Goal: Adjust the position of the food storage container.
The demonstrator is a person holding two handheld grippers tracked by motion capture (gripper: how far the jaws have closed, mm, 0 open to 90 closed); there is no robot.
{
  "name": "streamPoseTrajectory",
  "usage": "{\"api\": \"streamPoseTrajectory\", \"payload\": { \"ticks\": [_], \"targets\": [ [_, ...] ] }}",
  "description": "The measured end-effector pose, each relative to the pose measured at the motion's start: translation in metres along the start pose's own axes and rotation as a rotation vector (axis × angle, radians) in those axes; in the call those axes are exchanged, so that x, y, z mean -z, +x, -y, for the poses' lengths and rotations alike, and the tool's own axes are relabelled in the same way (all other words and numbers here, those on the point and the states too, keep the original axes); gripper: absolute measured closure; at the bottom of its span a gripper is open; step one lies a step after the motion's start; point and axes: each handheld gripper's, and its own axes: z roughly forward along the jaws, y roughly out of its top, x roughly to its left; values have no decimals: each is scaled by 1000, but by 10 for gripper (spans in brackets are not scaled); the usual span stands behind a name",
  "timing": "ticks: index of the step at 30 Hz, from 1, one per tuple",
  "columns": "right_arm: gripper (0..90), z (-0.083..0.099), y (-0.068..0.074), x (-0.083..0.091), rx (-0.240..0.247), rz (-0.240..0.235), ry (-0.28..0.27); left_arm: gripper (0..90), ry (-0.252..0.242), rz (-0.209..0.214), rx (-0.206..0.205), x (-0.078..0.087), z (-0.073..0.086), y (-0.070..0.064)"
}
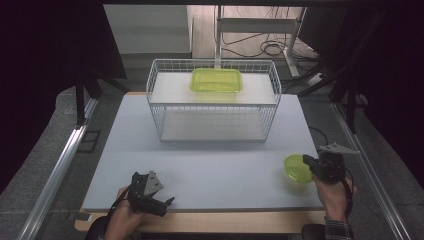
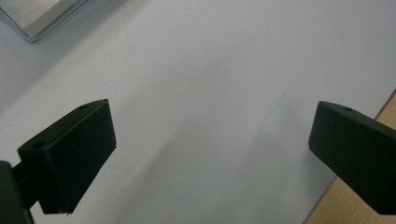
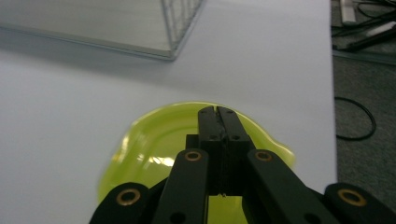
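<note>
A wire basket (image 1: 212, 100) stands at the far middle of the table (image 1: 200, 170), a green tray (image 1: 216, 80) on its upper shelf. The right gripper (image 1: 309, 165) sits over a small green bowl (image 1: 295, 169) near the right edge. The left gripper (image 1: 162, 205) rests at the near edge.

Dim room, grey floor (image 1: 40, 150), cables (image 1: 272, 47)

Glossy translucent plastic bowl (image 3: 154, 149), white wire basket (image 1: 212, 100), matt pale table (image 1: 210, 165) with wooden edge.
</note>
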Motion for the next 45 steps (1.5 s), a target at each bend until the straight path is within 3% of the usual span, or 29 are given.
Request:
{"api": "streamPoseTrajectory", "payload": {
  "ticks": [10,20,29,45],
  "targets": [
    [894,14,-25,5,-42,97,29,5,5,-4,-5,0,0,0],
    [892,26,-32,4,-68,107,68,5,16,-2,-11,-2,0,-1],
    [891,26,-21,-3,-73,81,95,6,24,-1,-19,-2,0,-2],
    [890,21,14,-13,-62,-17,106,6,32,2,-28,-4,-1,-4]
  ]
}}
